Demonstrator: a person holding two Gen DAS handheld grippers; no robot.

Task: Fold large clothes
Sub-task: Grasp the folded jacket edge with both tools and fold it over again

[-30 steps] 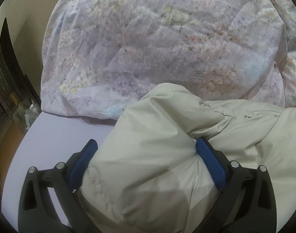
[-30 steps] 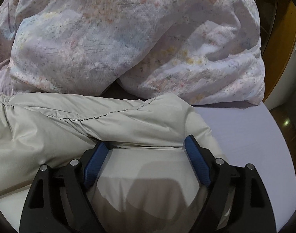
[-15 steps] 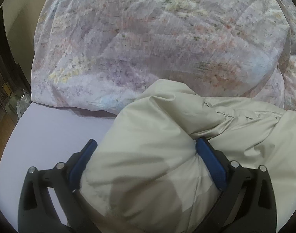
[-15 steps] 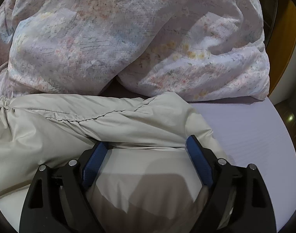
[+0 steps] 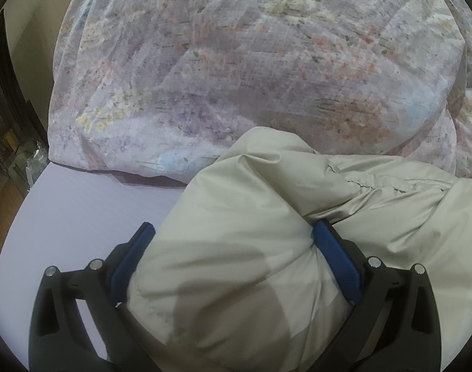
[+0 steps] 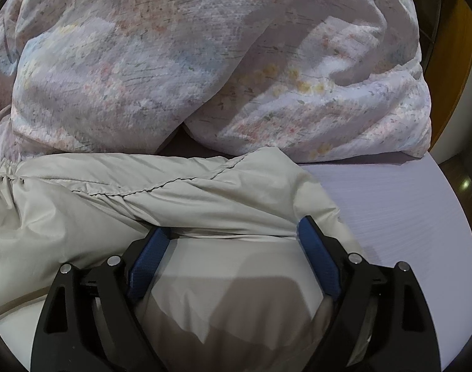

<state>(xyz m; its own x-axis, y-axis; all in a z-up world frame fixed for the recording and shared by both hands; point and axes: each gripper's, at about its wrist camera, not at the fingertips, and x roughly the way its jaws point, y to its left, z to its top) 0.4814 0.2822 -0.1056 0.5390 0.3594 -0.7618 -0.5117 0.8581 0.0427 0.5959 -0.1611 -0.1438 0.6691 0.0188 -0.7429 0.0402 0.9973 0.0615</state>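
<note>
A bulky beige padded garment lies on a lavender bed sheet. In the left wrist view my left gripper has its blue-padded jaws set wide, with a thick fold of the garment bulging between them. In the right wrist view my right gripper stands the same way around another thick fold of the same garment, near its stitched seam. Both sets of jaws press against the fabric on each side. The garment's lower part is hidden under the grippers.
A large floral quilt is heaped right behind the garment and also fills the upper right wrist view. Bare sheet lies to the right. Dark furniture stands at the left bed edge, a wooden door at the right.
Both grippers have moved forward with the garment toward the quilt, which looms larger now. The jaws' hold on the folds is unchanged.
</note>
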